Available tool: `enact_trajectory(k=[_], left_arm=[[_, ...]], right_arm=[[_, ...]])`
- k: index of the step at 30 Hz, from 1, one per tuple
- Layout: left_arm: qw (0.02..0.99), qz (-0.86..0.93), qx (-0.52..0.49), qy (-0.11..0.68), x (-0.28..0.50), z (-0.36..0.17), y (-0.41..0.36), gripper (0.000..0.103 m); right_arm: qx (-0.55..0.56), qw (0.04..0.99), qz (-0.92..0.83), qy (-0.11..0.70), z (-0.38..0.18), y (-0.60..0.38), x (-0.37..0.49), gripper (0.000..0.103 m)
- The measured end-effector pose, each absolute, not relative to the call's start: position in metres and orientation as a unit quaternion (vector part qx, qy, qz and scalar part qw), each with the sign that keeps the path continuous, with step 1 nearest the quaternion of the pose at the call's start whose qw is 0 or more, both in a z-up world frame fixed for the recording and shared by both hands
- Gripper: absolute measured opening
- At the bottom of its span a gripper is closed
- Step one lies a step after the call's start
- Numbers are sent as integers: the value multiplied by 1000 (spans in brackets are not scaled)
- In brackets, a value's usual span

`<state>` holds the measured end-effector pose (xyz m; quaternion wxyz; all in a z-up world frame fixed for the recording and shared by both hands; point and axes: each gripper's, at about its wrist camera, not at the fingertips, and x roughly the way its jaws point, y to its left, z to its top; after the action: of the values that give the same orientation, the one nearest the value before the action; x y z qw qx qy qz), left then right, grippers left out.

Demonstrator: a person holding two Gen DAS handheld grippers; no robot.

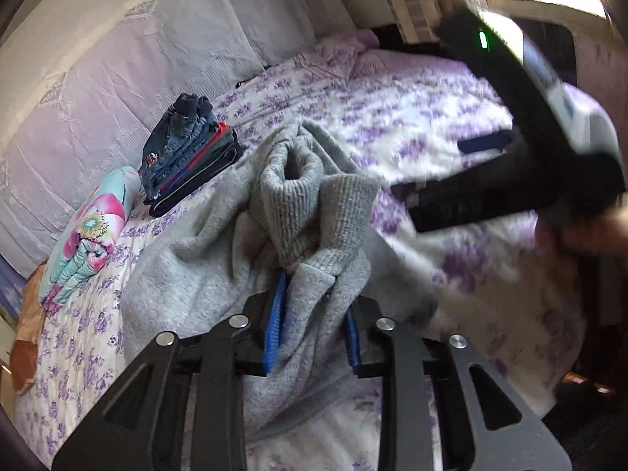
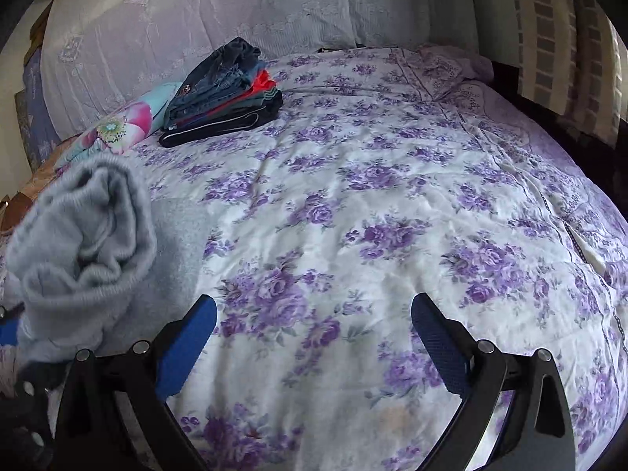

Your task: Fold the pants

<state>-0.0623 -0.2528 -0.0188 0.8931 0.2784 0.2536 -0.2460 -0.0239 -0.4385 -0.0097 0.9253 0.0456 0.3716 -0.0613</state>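
Observation:
Grey knit pants (image 1: 235,243) lie bunched on the floral bedspread (image 1: 392,125). My left gripper (image 1: 314,314) is shut on a fold of the grey pants, with cloth between its blue pads (image 1: 274,322), and lifts the ribbed cuffs up. In the right wrist view the raised grey pants (image 2: 86,235) hang at the left. My right gripper (image 2: 314,337) is open and empty, above bare bedspread (image 2: 353,196), to the right of the pants. It also shows blurred in the left wrist view (image 1: 482,165).
A stack of folded jeans and dark clothes (image 1: 188,157) (image 2: 223,98) sits at the far side of the bed. A folded floral cloth (image 1: 86,227) (image 2: 121,121) lies beside it. A pale headboard cover (image 2: 196,11) backs the bed. A curtain (image 2: 557,39) hangs at the right.

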Motion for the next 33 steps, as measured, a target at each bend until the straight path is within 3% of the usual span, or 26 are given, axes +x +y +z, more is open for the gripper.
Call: enact_trajectory(k=[2, 3, 4, 5, 11, 17, 22, 24, 28, 33], left_arm=[[892, -249, 286, 245, -69, -16, -249, 40], [891, -260, 278, 247, -71, -12, -247, 60], [890, -280, 261, 250, -72, -6, -241, 89], [893, -297, 232, 245, -77, 4, -231, 98], [920, -279, 204, 185, -91, 41, -202, 99], [925, -238, 114, 273, -37, 38, -176, 98], [899, -236, 125, 347, -14, -13, -179, 99], [893, -249, 104, 360, -11, -33, -173, 99], [898, -255, 96, 346, -17, -29, -169, 98], [905, -264, 46, 331, -24, -8, -142, 98]], right_arm=[[52, 928, -69, 363, -6, -447, -27, 100], [57, 929, -70, 359, -4, -451, -28, 100], [63, 930, -70, 354, -2, -455, -29, 99], [70, 932, -71, 348, 1, -458, -31, 100], [142, 951, -24, 273, 41, -458, -57, 100], [40, 965, 22, 259, 77, -385, -40, 100], [-68, 944, -30, 321, 44, -356, -4, 100], [-60, 931, -38, 359, 14, -369, 6, 100], [17, 933, -5, 360, -2, -398, 0, 100], [-34, 942, -34, 333, 18, -381, -12, 100]])
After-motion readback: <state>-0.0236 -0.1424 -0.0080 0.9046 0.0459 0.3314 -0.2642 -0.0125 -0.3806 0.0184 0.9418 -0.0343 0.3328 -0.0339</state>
